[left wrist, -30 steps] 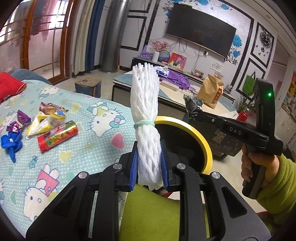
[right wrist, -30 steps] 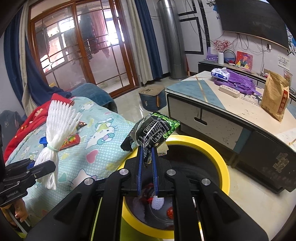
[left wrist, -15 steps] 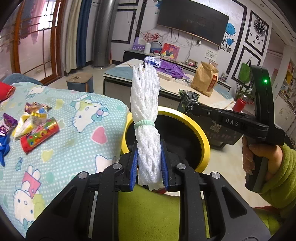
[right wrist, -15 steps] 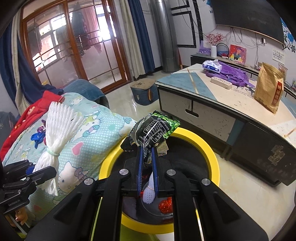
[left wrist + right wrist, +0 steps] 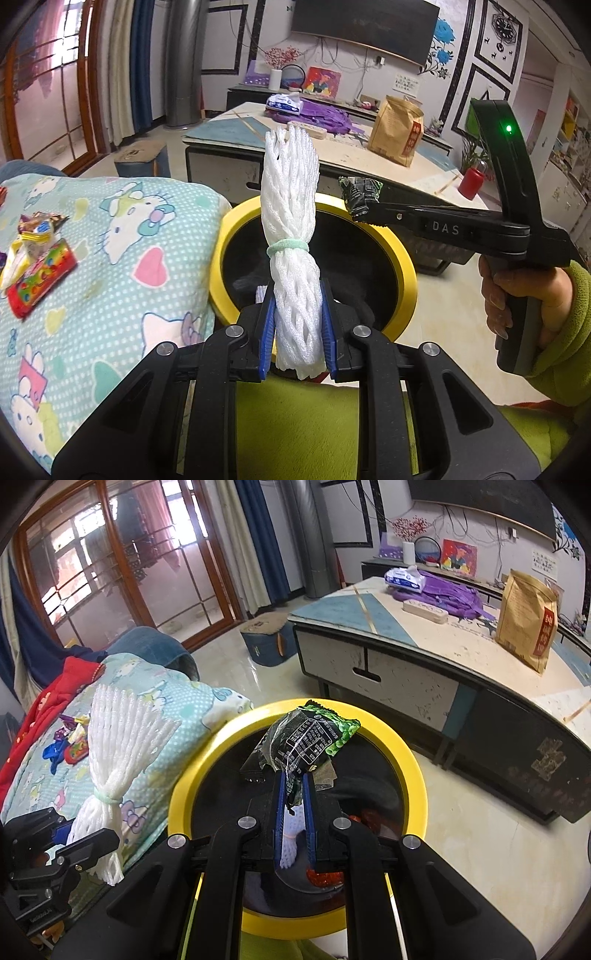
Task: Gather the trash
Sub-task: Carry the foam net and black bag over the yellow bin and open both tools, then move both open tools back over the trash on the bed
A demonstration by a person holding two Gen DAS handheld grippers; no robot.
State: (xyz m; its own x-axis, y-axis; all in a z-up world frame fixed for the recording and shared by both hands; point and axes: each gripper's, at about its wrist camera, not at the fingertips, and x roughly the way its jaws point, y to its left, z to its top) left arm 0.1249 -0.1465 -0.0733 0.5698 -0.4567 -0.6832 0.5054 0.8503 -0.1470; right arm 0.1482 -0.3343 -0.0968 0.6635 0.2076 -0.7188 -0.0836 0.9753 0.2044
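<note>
My left gripper (image 5: 297, 332) is shut on a white foam net bundle (image 5: 290, 206) tied with a pale green band, standing upright over the near rim of a yellow-rimmed black bin (image 5: 400, 258). In the right wrist view the same bundle (image 5: 118, 746) hangs left of the bin (image 5: 410, 760), held by the left gripper (image 5: 79, 834). My right gripper (image 5: 294, 805) is shut on a crumpled black and green wrapper (image 5: 308, 738) above the bin's opening. That wrapper (image 5: 360, 194) and the right gripper (image 5: 364, 216) show over the bin's far rim in the left wrist view. Foam net and red scraps lie inside the bin.
A cartoon-cat blanket (image 5: 122, 258) on the left carries a red candy tube (image 5: 40, 277), wrappers (image 5: 35, 229) and a blue scrap (image 5: 55, 751). Behind the bin stands a low table (image 5: 424, 657) with a brown paper bag (image 5: 526, 620) and purple cloth (image 5: 450, 594). A small stool (image 5: 267, 637) sits on the floor.
Both grippers have come down and closer to the bin with their loads still held. The bin fills more of both views and the blanket has slid left.
</note>
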